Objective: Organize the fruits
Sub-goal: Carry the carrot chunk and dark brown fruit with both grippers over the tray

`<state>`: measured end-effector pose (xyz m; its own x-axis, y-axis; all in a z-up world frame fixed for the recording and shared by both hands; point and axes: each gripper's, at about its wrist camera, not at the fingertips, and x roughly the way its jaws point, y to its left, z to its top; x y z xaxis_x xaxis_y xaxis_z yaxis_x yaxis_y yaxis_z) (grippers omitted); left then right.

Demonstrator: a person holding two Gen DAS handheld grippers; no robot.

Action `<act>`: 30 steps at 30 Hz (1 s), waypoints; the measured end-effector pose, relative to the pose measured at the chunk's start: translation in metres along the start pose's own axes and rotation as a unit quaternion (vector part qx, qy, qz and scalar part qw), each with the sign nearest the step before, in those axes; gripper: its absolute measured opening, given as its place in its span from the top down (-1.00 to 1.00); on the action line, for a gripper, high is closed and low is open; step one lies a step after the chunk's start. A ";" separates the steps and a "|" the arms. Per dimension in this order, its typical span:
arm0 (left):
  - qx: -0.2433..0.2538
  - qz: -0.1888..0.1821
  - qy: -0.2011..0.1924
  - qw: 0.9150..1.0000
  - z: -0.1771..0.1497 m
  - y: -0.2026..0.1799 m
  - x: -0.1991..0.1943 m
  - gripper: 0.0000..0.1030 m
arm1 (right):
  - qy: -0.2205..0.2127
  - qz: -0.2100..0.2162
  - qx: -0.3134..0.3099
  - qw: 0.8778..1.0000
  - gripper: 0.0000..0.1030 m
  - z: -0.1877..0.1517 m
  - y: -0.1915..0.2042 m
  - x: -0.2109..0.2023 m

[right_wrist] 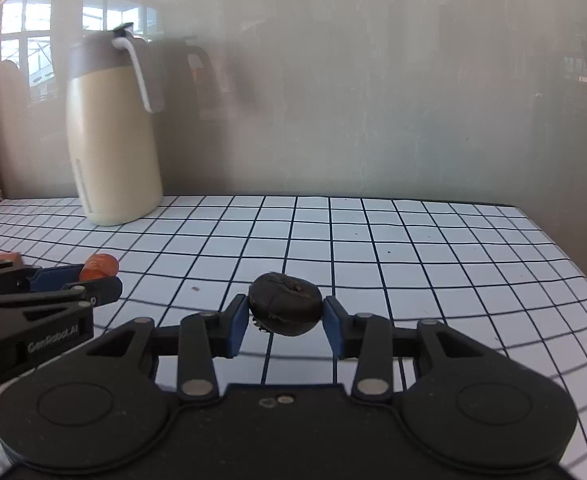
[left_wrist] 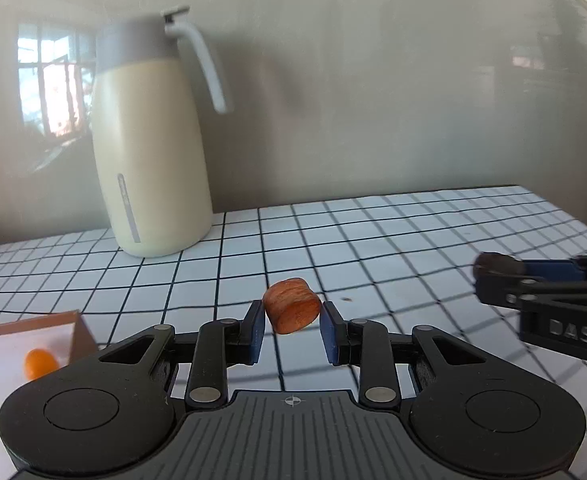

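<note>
Left gripper (left_wrist: 292, 326), black with blue pads, was clamped on a reddish-brown, stubby, cylinder-shaped fruit (left_wrist: 292, 311); both pads pressed its sides and the fruit hung clear of the cloth. In the right wrist view the same fruit showed only as an orange-brown lump at the tip of the left gripper's fingers (right_wrist: 73, 280).

Right gripper (right_wrist: 285, 326), same build, was closed on a dark, nearly black, wrinkled round fruit (right_wrist: 285, 304), likewise held off the surface. From the left wrist view its tip (left_wrist: 493, 268) entered at the right edge, the dark fruit blurred there.

Table covered with a white cloth with a black grid (left_wrist: 373, 240). Cream-coloured insulated jug with grey lid and pale handle (left_wrist: 153, 140) stood upright at the back left, close to the grey wall (left_wrist: 373, 100).

Lower left of the left wrist view: corner of a brown-rimmed, white-floored tray or box (left_wrist: 81, 332) with a small round orange fruit (left_wrist: 39, 362) lying inside it, near the rim. Small dark specks on the cloth (left_wrist: 347, 299).
</note>
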<state>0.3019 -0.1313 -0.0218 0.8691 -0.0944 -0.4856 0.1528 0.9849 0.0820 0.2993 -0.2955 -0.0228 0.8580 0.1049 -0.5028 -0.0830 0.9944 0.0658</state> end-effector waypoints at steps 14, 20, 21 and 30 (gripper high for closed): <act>0.027 -0.004 -0.040 0.999 -0.036 -0.002 -0.116 0.41 | -0.030 0.010 -0.042 0.999 0.38 -0.031 0.041 -0.087; 0.023 0.003 -0.057 0.998 -0.048 0.010 -0.152 0.41 | -0.033 0.018 -0.059 0.998 0.38 -0.040 0.061 -0.107; 0.023 0.006 -0.061 0.998 -0.049 0.013 -0.158 0.41 | -0.035 0.021 -0.063 0.997 0.38 -0.041 0.066 -0.110; 0.015 0.043 -0.082 0.996 -0.072 0.052 -0.209 0.41 | -0.051 0.053 -0.095 0.993 0.38 -0.046 0.107 -0.136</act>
<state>0.0942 -0.0498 0.0214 0.9445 -0.0351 -0.3266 0.0865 0.9858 0.1442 0.1503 -0.2023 0.0132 0.8854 0.2166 -0.4112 -0.2615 0.9636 -0.0556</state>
